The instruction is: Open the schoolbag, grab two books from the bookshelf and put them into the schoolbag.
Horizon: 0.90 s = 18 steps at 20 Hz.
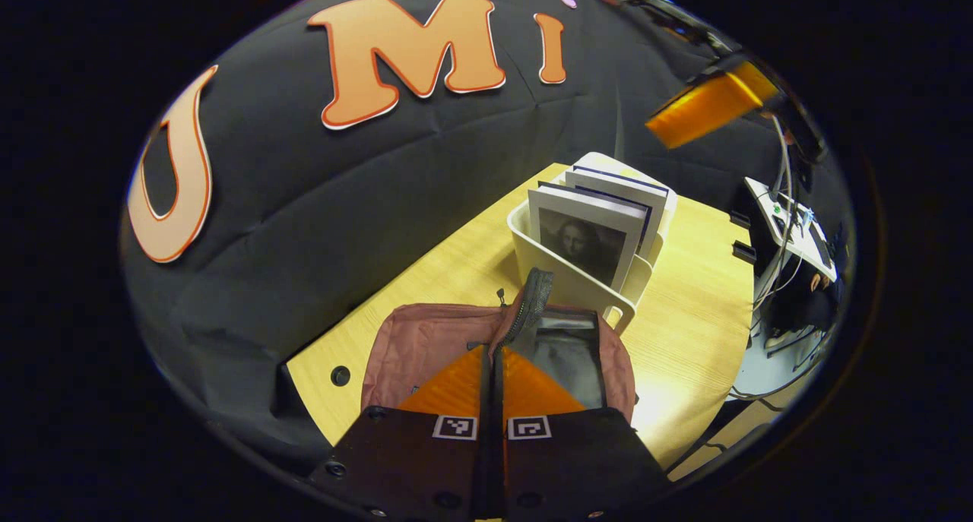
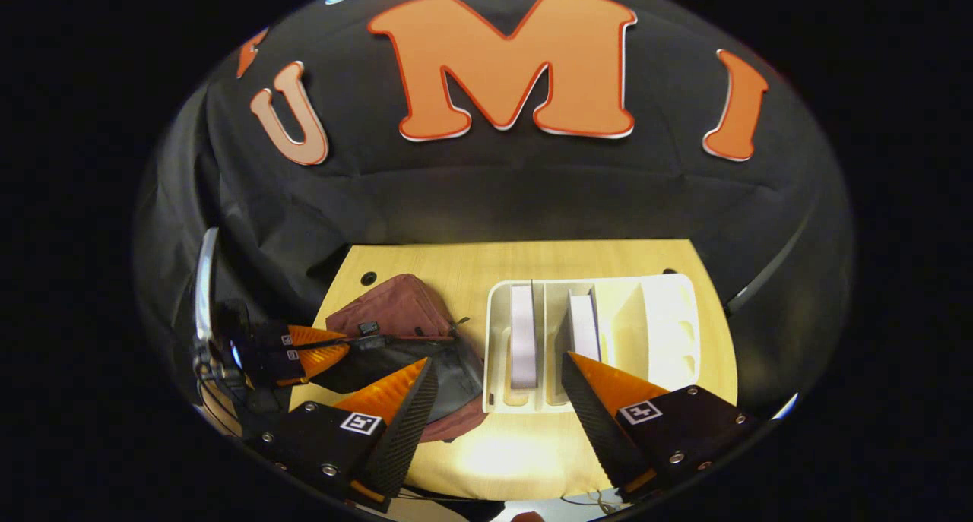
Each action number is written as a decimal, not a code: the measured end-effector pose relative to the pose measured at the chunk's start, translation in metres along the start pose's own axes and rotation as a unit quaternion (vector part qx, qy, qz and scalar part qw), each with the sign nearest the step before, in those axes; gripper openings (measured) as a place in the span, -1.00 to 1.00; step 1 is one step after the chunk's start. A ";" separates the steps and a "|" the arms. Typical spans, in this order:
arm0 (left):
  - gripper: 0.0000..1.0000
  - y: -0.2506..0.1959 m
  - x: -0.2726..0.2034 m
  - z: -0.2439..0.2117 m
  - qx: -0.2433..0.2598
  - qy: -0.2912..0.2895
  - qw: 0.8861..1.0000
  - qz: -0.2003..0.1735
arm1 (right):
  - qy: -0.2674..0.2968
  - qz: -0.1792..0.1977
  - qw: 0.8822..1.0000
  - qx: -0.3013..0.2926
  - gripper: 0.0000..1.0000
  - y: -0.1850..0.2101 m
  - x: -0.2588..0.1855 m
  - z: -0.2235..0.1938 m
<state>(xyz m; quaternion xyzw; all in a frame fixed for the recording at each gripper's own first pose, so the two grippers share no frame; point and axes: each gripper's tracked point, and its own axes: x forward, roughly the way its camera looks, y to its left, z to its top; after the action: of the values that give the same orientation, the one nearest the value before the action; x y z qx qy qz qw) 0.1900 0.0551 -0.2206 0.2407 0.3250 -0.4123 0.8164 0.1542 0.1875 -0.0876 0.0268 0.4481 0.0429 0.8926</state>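
Observation:
A dusty-pink schoolbag lies open on the wooden table, its zipper edge lifted. My left gripper is shut on the bag's opening edge and holds it up. A flat glossy dark book seems to sit inside the bag. Behind it stands a white bookshelf with upright books. In the right gripper view, my right gripper hangs open above the table's front, over the gap between the schoolbag and the bookshelf. Two books stand in the left slots. The left gripper pinches the bag's rim.
Cables and electronic gear sit beyond the table's right end. A small round hole marks the table corner near the bag. The bookshelf's right slots hold nothing. Black cloth walls close in behind the table.

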 end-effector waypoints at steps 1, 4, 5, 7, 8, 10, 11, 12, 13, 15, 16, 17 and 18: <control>-0.99 0.003 0.000 -0.002 -0.005 0.002 1.000 0.000 | 0.026 0.000 1.000 0.005 0.95 -0.002 0.017 0.003; -0.99 0.010 0.002 -0.005 -0.012 0.004 1.000 -0.001 | 0.114 -0.007 0.993 0.030 0.95 -0.008 0.066 -0.007; -0.99 0.012 0.002 -0.006 -0.011 0.005 1.000 -0.001 | 0.129 -0.006 0.991 0.034 0.96 -0.007 0.081 -0.009; -0.99 0.013 0.002 -0.010 -0.011 0.009 1.000 -0.002 | 0.147 -0.027 0.989 0.020 0.98 -0.017 0.100 -0.012; -0.99 0.014 0.003 -0.012 -0.012 0.010 1.000 -0.002 | 0.155 -0.037 0.987 0.023 0.97 -0.020 0.108 -0.014; -0.99 0.017 0.004 -0.016 -0.018 0.012 1.000 -0.001 | 0.168 -0.048 0.984 0.023 0.97 -0.026 0.119 -0.016; -0.99 0.018 0.004 -0.018 -0.022 0.013 1.000 -0.001 | 0.175 -0.056 0.983 0.019 0.97 -0.031 0.124 -0.019; -0.99 0.018 0.005 -0.020 -0.024 0.015 1.000 -0.002 | 0.183 -0.062 0.981 0.018 0.97 -0.034 0.128 -0.022; -0.99 0.018 0.005 -0.022 -0.025 0.017 1.000 -0.002 | 0.189 -0.065 0.980 0.016 0.97 -0.035 0.132 -0.025; -0.99 0.019 0.005 -0.023 -0.024 0.018 1.000 0.000 | 0.197 -0.066 0.978 0.019 0.97 -0.036 0.141 -0.030; -0.99 0.019 0.005 -0.022 -0.024 0.018 1.000 0.001 | 0.203 -0.064 0.977 0.023 0.92 -0.036 0.146 -0.035; -0.99 0.018 0.006 -0.022 -0.025 0.017 1.000 0.002 | 0.209 -0.064 0.976 0.026 0.67 -0.036 0.151 -0.039; -0.99 0.018 0.005 -0.023 -0.027 0.019 0.999 0.002 | 0.215 -0.066 0.974 0.028 0.54 -0.038 0.156 -0.045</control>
<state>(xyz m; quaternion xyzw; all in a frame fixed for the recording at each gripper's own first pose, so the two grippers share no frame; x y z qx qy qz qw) 0.1994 0.0778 -0.2372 0.2269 0.3509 -0.3974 0.8170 0.2130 0.1656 -0.2417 0.0126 0.6315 -0.0241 0.7749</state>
